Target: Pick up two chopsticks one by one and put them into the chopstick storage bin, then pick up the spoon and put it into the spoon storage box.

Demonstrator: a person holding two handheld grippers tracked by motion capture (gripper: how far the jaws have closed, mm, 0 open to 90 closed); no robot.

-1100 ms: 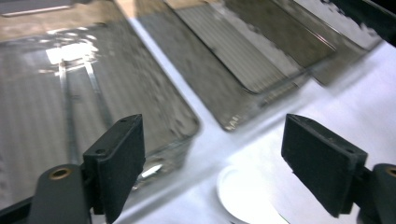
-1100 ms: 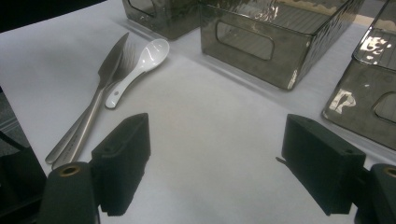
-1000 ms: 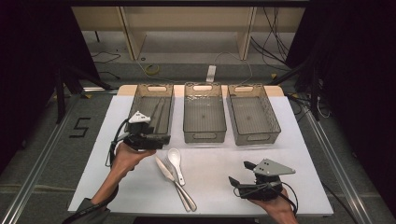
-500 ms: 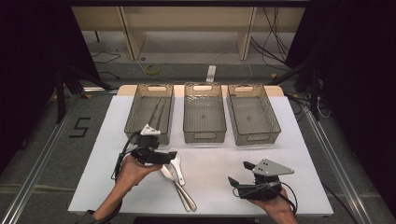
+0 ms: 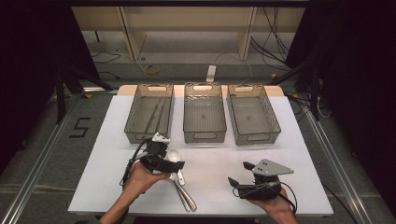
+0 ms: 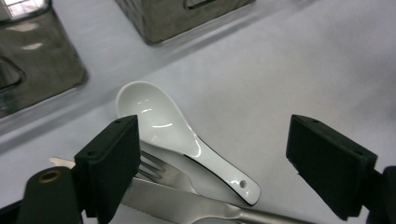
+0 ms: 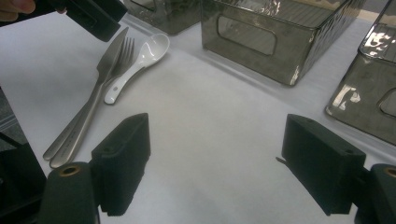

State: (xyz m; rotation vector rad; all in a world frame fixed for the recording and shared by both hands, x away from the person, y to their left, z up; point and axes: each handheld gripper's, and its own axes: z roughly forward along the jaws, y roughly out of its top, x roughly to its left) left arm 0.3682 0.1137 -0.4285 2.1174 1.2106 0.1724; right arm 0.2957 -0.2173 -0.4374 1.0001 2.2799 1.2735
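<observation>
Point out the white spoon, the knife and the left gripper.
white spoon [image 6: 149,109], left gripper view, bowl.
knife [image 7: 108,58], right gripper view, blade.
left gripper [image 5: 180,164], high view, between its open jaw tips.

The white table [image 5: 299,154] stands on a grey floor [image 5: 56,154], where a black mark like a figure 5 [image 5: 80,127] lies just left of the table. Metal rails [image 5: 35,172] run along the floor on both sides of the table. Beyond the table's far edge is a pale wooden shelf unit [image 5: 187,18], with loose cables [image 5: 149,69] on the floor beneath it. Dark curtains, or perhaps dark panels [image 5: 28,56], close in left and right of the shelf unit.
</observation>
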